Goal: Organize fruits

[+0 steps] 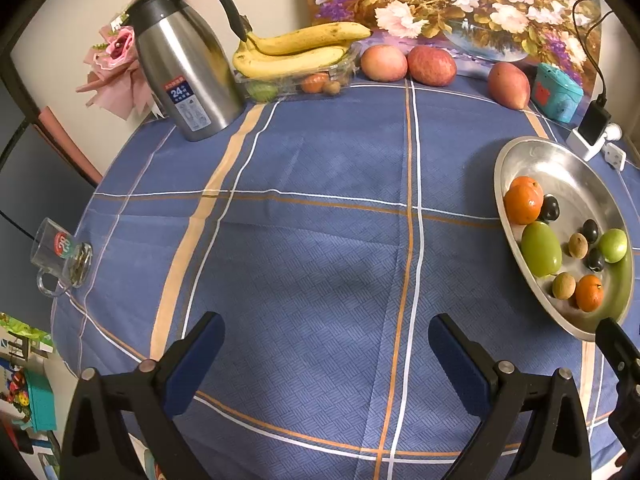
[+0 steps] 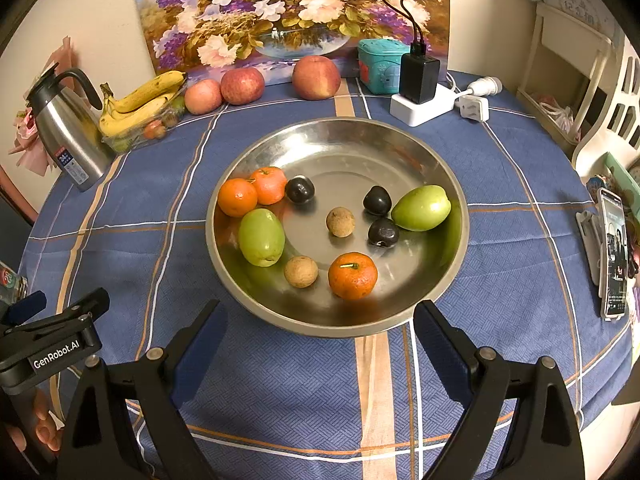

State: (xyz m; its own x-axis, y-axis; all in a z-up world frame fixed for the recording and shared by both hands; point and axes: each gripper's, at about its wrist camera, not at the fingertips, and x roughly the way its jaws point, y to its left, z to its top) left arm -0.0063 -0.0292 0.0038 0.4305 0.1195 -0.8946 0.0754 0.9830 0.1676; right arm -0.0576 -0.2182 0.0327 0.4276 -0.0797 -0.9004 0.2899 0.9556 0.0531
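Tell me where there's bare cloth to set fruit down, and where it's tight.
Open cloth lies between the thermos, the glass mug and the steel dish, ahead of the left gripper. The back edge is crowded: bananas, apples, power strip.

This was a home, likely a dining corner. A round worktop [image 2: 280, 380] wore a blue plaid cloth, a flower painting [image 2: 280, 12] leaned against the wall, and a steel thermos jug [image 1: 184, 68] stood beside bananas [image 1: 296, 50]. A charger on a power strip [image 2: 420, 100], a propped phone [image 2: 612, 256] and a cream shelf [image 2: 568, 72] completed the domestic clutter.
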